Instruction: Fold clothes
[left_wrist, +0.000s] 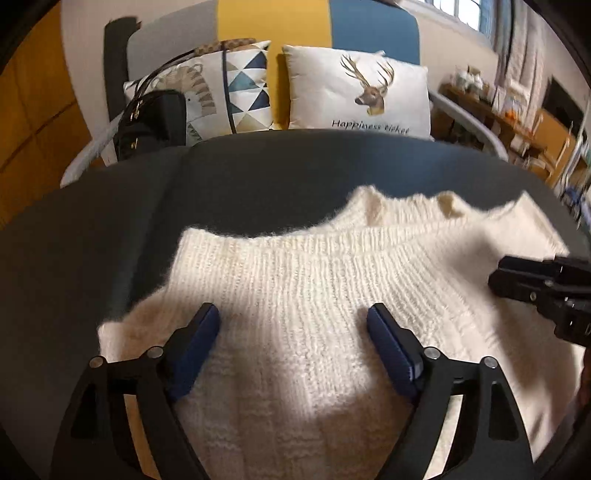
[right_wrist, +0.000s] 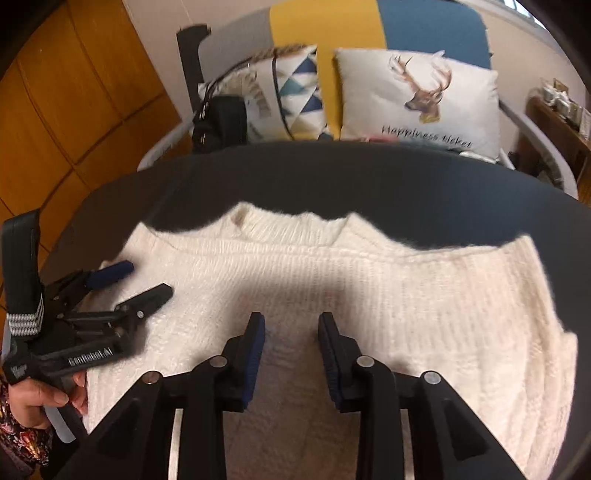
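Observation:
A cream knitted sweater (left_wrist: 317, 273) (right_wrist: 424, 295) lies folded on a dark round table (left_wrist: 258, 177) (right_wrist: 369, 177), its ribbed edge toward the far side. My left gripper (left_wrist: 291, 310) hovers over the sweater's left part, jaws wide open with only the knit below them. In the right wrist view the left gripper (right_wrist: 147, 277) is seen at the left, held by a hand (right_wrist: 40, 398). My right gripper (right_wrist: 291, 317) stands over the sweater's middle, its blue pads (right_wrist: 256, 343) apart with nothing pinched. Its fingertips (left_wrist: 517, 277) reach in from the right edge of the left wrist view.
Behind the table is a sofa with a deer cushion (left_wrist: 358, 96) (right_wrist: 421, 99), a triangle-pattern cushion (left_wrist: 236, 88) and a black handbag (left_wrist: 147, 122) (right_wrist: 221, 122). Orange wood panels (right_wrist: 74, 92) are on the left, a cluttered shelf (left_wrist: 517, 114) on the right.

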